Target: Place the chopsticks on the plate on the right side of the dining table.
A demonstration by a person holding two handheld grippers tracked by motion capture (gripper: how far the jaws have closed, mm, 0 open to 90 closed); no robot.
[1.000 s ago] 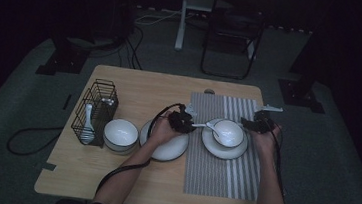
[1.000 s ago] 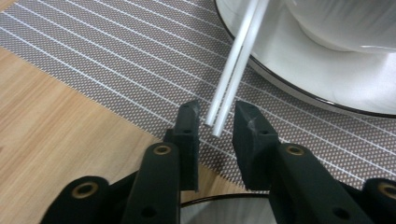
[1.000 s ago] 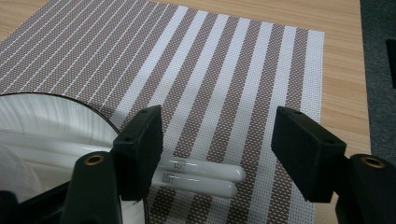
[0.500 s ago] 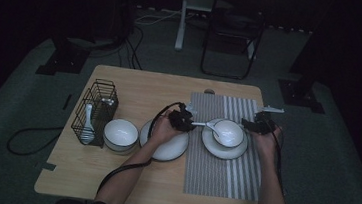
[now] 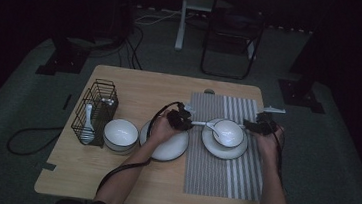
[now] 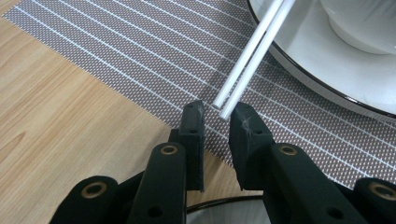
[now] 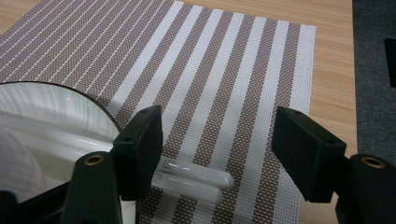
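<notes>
Left gripper view: your left tongs (image 6: pixel 218 114) have just been closing, jaws nearly together around the spoon handle's (image 6: pixel 252 56) tip, which runs toward 1 o'clock over the striped placemat (image 6: pixel 140 60) on the table (image 6: pixel 60 121). Your right tongs (image 7: pixel 217 149) stand wide apart, clamping nothing, the plate (image 7: pixel 56 121) at 9 o'clock.

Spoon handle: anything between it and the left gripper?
Nothing visible. The left gripper has just been closing its jaws, and the end of the spoon handle sits between their tips, above the striped mat.
</notes>
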